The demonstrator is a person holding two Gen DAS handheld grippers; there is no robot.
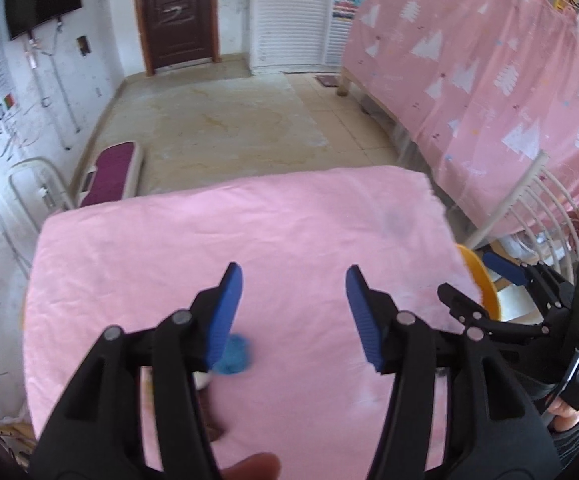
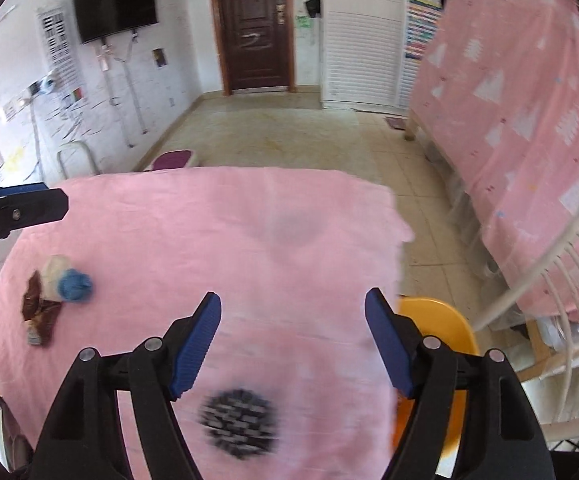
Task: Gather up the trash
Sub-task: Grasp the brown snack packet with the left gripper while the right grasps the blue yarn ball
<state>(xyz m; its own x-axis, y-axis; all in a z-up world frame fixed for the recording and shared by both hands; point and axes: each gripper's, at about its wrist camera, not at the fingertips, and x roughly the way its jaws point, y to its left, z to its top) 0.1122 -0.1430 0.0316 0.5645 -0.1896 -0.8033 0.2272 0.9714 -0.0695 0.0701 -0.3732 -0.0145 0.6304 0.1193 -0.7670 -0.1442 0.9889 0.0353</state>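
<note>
A pink-covered table [image 1: 289, 232] holds a small pile of trash: a blue crumpled ball [image 1: 235, 354], a white crumpled piece [image 2: 54, 272] and a brown wrapper [image 2: 39, 314]. The blue ball also shows in the right wrist view [image 2: 74, 285]. My left gripper [image 1: 294, 308] is open and empty, hovering just above the pile, its left finger partly hiding the pieces. My right gripper [image 2: 293, 340] is open and empty over the table's right part, above a dark round printed patch [image 2: 239, 422]. An orange bin [image 2: 437, 332] stands at the table's right edge.
A white slatted chair [image 2: 561, 320] stands right of the bin. A bed with a pink patterned curtain [image 1: 489, 64] fills the right side. Tiled floor [image 1: 217, 120], a brown door [image 2: 255, 24], a wall TV [image 2: 115, 4] and a purple-cushioned stool [image 1: 109, 172] lie beyond.
</note>
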